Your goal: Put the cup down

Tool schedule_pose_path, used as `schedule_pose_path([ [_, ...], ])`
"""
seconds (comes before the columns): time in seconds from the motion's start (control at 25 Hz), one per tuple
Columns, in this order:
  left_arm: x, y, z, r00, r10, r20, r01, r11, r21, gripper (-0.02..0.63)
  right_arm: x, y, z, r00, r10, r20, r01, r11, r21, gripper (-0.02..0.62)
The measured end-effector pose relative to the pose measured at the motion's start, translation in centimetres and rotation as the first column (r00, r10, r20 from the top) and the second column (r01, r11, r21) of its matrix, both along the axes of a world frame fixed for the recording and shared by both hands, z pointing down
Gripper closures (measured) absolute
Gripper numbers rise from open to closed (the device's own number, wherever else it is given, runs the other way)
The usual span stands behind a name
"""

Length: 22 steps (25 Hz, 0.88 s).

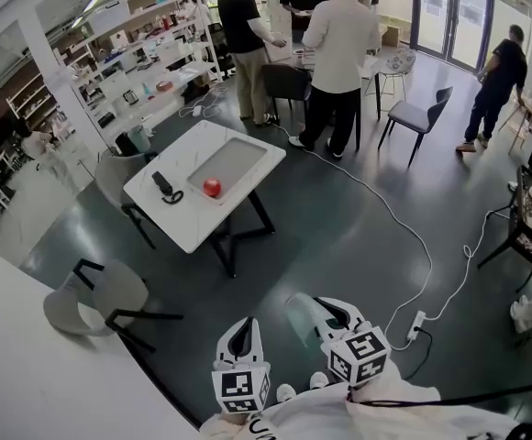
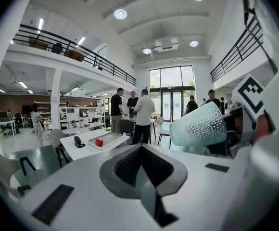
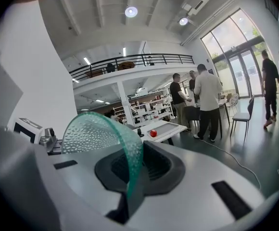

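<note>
I had both grippers low in the head view, at the bottom edge, over the dark floor. The left gripper (image 1: 241, 335) sat at bottom centre-left with its jaws pressed together and nothing between them; its own view showed the two dark pads meeting in a seam.

The right gripper (image 1: 336, 313) sat just to the right of it, clamped on the cup (image 1: 301, 320). In the right gripper view the jaws were narrow, with one wall of the pale green, dimpled, see-through cup pinched between the pads near its rim. The rest of the cup arched up and away toward the left of that frame. In the left gripper view the cup lay on its side at mid-right, sticking out from the right gripper. It hung in the air between the two grippers and rested on nothing.

The white table (image 1: 189, 230) stood in the centre-left of the head view, well apart from the cup. On it was a grey tray (image 1: 246, 157) with a red round object (image 1: 212, 187) at its near corner. A black item (image 1: 164, 187) lay just beside the tray on the bare top.

A grey chair (image 1: 94, 302) stood at lower left. A white cable (image 1: 402, 220) trailed across the floor to a power strip (image 1: 416, 324) at lower right. Several people (image 1: 339, 39) stood around another table at top centre.
</note>
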<state>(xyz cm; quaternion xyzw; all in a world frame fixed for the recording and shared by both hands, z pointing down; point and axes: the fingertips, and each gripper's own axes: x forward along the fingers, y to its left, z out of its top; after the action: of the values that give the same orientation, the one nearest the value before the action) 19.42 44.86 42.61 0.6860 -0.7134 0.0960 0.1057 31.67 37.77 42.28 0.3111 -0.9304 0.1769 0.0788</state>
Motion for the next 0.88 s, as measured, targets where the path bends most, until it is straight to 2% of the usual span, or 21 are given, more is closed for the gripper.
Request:
schedule_pose_path([
  [0.32,1.3,-1.3,-0.1,1.000,-0.015,0.007,0.015,1.000,0.008,0.598,1.6,-1.4,-0.2,1.000,-0.008,0.015,0.008,1.000,0.012,0.577],
  [0.88,3.6,-4.2,0.1,0.999,0.013,0.031,-0.013,1.000,0.007,0.598,4.7,-3.8,0.0,0.998,0.036,0.043,-0.036,0.999,0.004,0.577],
])
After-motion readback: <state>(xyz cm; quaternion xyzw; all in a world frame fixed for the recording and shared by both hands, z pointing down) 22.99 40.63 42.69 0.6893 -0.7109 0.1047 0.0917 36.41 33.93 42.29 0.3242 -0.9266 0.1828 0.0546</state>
